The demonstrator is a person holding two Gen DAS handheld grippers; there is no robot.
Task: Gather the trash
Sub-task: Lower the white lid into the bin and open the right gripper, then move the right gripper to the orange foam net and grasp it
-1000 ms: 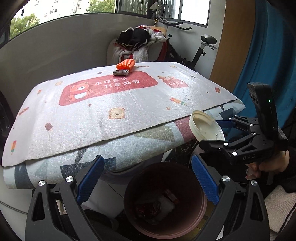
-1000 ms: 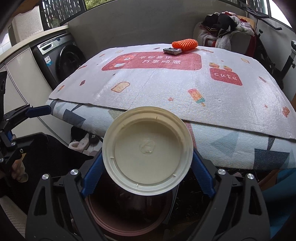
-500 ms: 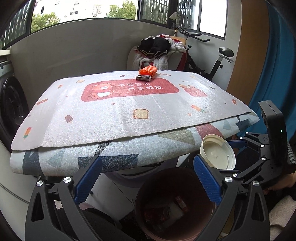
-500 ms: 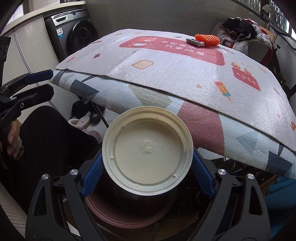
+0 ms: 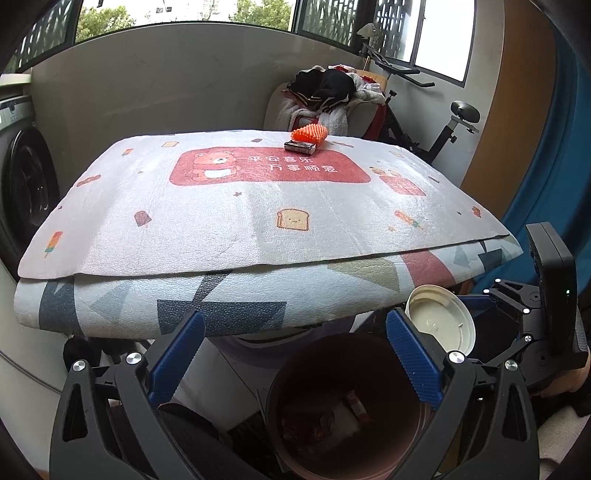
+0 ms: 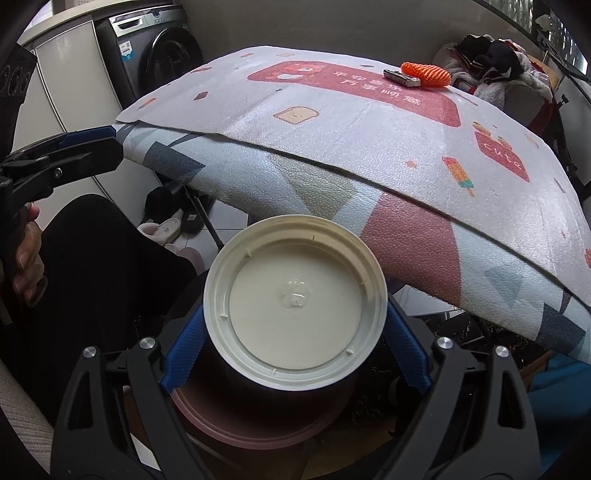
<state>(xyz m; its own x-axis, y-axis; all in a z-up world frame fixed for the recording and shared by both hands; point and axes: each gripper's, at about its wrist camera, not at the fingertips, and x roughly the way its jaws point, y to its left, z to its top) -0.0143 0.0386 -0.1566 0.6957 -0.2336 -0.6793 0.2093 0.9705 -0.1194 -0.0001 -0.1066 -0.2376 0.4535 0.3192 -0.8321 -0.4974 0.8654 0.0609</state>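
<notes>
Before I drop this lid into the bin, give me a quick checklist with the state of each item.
1. Right claw gripping the cream lid by its rim: ok.
2. Lid above the pink bin mouth: ok; the bin shows directly under it.
3. Bin has room: ok; only some wrappers at the bottom.
4. Left claw empty, jaws open: ok.
5. Left claw out of the lid's drop path: cannot tell.
6. Table trash cleared: not ok; orange foam net remains.

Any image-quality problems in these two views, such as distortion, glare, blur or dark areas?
Left wrist view: strong fisheye bowing of the table mat, windows blown out, trash bin interior dim. Right wrist view: sharp, same bowing; the lid in the right gripper hides most of the bin.
</notes>
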